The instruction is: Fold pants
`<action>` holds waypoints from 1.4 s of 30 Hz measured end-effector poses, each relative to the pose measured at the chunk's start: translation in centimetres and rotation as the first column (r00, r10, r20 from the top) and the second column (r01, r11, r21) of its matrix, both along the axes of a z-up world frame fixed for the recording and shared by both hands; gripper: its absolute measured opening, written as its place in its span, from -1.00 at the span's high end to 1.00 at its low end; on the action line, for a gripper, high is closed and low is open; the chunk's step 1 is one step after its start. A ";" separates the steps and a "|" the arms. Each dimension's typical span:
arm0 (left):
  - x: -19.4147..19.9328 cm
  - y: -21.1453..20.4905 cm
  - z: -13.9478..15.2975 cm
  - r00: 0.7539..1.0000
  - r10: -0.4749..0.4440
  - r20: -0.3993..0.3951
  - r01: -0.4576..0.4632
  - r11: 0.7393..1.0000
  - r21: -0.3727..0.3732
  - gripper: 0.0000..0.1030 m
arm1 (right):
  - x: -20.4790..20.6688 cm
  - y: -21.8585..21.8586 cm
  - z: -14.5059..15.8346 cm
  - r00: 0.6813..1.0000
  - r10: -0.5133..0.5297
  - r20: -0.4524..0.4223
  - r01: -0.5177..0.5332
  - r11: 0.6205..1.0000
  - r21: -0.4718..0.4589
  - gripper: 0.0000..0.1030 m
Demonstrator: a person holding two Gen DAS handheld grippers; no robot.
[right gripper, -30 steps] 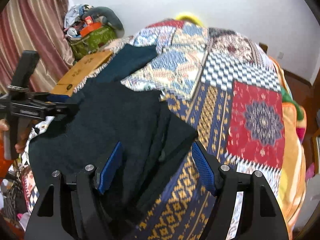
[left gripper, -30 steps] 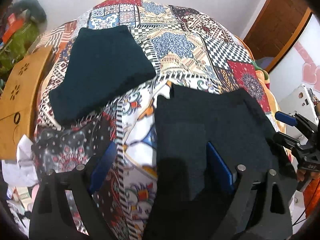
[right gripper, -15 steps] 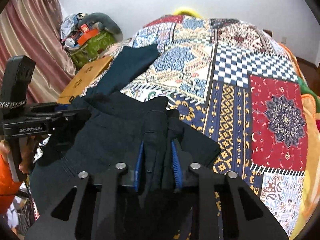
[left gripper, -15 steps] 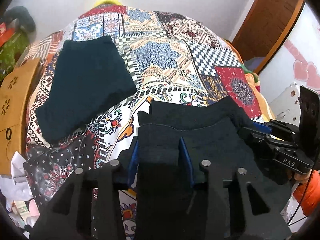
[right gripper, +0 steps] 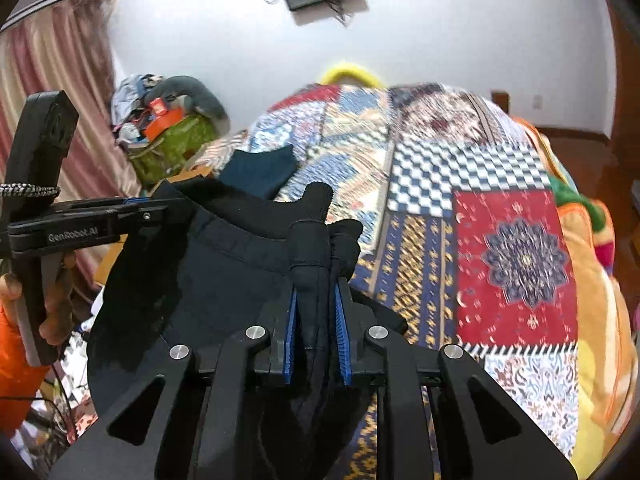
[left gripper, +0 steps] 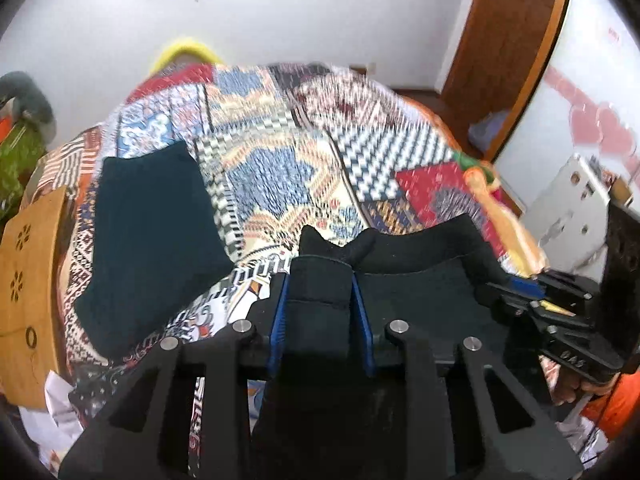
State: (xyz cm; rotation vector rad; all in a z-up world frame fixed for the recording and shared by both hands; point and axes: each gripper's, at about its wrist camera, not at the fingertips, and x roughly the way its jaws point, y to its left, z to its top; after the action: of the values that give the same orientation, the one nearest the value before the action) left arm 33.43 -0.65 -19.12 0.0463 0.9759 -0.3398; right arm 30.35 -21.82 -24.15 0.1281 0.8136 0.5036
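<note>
Black pants (left gripper: 420,256) hang by one edge, stretched between both grippers above the patchwork quilt (left gripper: 280,168). My left gripper (left gripper: 320,280) has its blue pads (left gripper: 280,312) pressed on a bunched fold of the pants, and its jaws are still closing. My right gripper (right gripper: 316,292) also pinches a thick roll of the black pants (right gripper: 224,280), its jaws closing too. Each gripper shows in the other view: the right gripper (left gripper: 520,284) at the cloth's right end, the left gripper (right gripper: 156,202) at its left end, held by a hand.
A folded dark teal garment (left gripper: 152,240) lies on the quilt's left side. A wooden board (left gripper: 28,280) and a green bag (right gripper: 172,148) of clutter stand left of the bed. A wooden door (left gripper: 512,40) and a white panel (left gripper: 568,200) stand at the right.
Both grippers went from open around the pants' edge to pinching it. The edge has been lifted off the quilt, and the left gripper rose and moved forward.
</note>
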 end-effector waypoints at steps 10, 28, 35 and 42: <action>2.6 0.9 -5.8 0.993 0.058 -0.099 -0.057 0.998 0.009 0.09 | 2.2 -0.3 -3.9 0.993 -0.005 -0.120 0.000 0.999 -0.043 0.60; -6.6 7.1 -2.0 0.981 0.146 -0.125 -0.148 0.989 -0.011 -0.44 | -3.7 -0.8 2.1 0.994 0.046 -0.100 -0.051 0.998 -0.046 -0.28; -10.0 8.1 -5.9 0.961 0.161 -0.226 -0.176 0.983 -0.048 -0.58 | -5.8 1.0 -2.1 0.973 0.097 -0.207 -0.119 0.988 -0.099 -0.28; -12.8 7.5 -6.1 0.963 0.158 -0.218 -0.177 0.982 -0.071 -0.59 | -4.4 0.2 -4.0 0.971 0.103 -0.218 -0.117 0.992 -0.050 -0.23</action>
State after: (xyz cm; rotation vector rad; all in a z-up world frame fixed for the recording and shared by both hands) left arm 20.66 6.89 -25.19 -0.1568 1.1656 -0.2351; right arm 25.99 -21.65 -28.14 0.0808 1.0513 0.5750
